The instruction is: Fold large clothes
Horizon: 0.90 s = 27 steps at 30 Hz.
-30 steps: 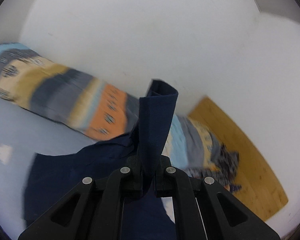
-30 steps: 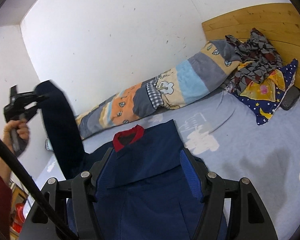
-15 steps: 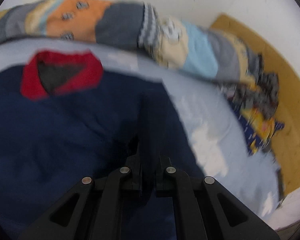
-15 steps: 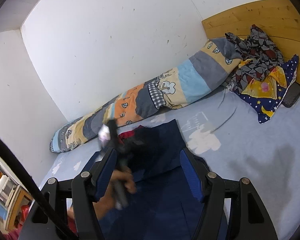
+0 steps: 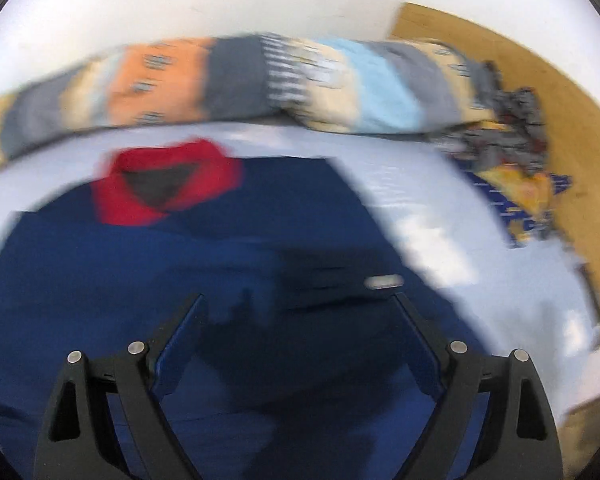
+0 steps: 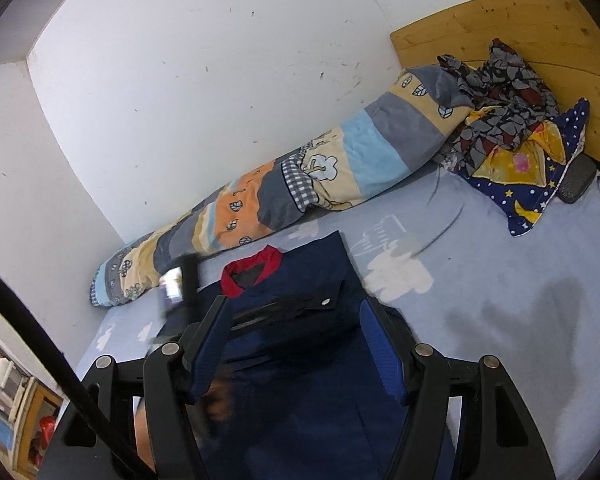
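Now the left gripper point(image 5: 296, 320) hangs with its jaws wide apart and nothing between them, above the jacket point(image 5: 140, 300). Its view is blurred. That navy jacket, red collar point(image 6: 252, 270) toward the quilt point(image 6: 292, 184), lies flat on the bed point(image 6: 500, 300), one sleeve point(image 6: 296, 304) folded across its chest. Likewise spread and empty, the right gripper point(image 6: 296, 320) hovers over the lower jacket.

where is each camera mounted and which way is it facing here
Left wrist: on the left gripper, low over the navy jacket, facing the striped quilt; only its open fingers show.
Right wrist: on the right gripper, higher, facing the headboard; its open fingers and a blurred hand show.
Shared: jacket, red collar, quilt, headboard.
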Each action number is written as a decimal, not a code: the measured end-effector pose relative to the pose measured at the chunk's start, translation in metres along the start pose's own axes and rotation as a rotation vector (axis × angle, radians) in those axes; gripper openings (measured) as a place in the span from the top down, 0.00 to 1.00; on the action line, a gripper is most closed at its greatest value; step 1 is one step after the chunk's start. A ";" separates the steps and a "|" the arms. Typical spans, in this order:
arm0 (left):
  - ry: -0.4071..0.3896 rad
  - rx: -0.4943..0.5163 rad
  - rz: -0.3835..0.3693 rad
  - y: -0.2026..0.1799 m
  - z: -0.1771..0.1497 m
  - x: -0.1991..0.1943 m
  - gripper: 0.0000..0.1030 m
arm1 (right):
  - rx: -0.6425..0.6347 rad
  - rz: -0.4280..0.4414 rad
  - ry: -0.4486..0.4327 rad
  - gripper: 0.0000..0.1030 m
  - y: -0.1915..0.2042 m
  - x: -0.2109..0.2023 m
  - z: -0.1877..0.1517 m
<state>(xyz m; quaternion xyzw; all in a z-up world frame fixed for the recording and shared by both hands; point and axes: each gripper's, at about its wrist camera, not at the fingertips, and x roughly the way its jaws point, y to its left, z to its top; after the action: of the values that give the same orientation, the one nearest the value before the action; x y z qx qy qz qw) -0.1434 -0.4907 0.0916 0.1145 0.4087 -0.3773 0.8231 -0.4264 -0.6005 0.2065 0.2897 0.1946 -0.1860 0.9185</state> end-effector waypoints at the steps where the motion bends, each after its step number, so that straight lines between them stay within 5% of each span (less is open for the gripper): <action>1: -0.004 -0.002 0.054 0.018 -0.004 -0.005 0.13 | 0.000 -0.004 0.000 0.31 -0.001 0.000 0.000; 7: 0.049 -0.219 0.375 0.166 -0.058 -0.026 0.13 | 0.016 -0.027 0.009 0.31 -0.007 0.004 -0.001; 10: 0.160 -0.307 0.351 0.208 -0.093 -0.017 0.13 | 0.015 -0.037 0.018 0.31 -0.006 0.010 -0.002; 17: 0.077 -0.206 0.314 0.174 -0.106 -0.068 0.12 | -0.016 -0.063 0.063 0.31 -0.003 0.028 -0.010; 22: 0.236 -0.106 0.299 0.135 -0.140 -0.048 0.10 | -0.025 -0.075 0.091 0.31 -0.005 0.035 -0.015; 27: 0.184 -0.099 0.316 0.115 -0.163 -0.083 0.10 | -0.076 -0.088 0.148 0.31 -0.004 0.045 -0.026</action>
<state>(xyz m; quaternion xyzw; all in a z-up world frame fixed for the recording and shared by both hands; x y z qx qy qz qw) -0.1882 -0.2869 0.0369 0.1707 0.4772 -0.2107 0.8359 -0.3961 -0.5977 0.1641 0.2586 0.2813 -0.1970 0.9029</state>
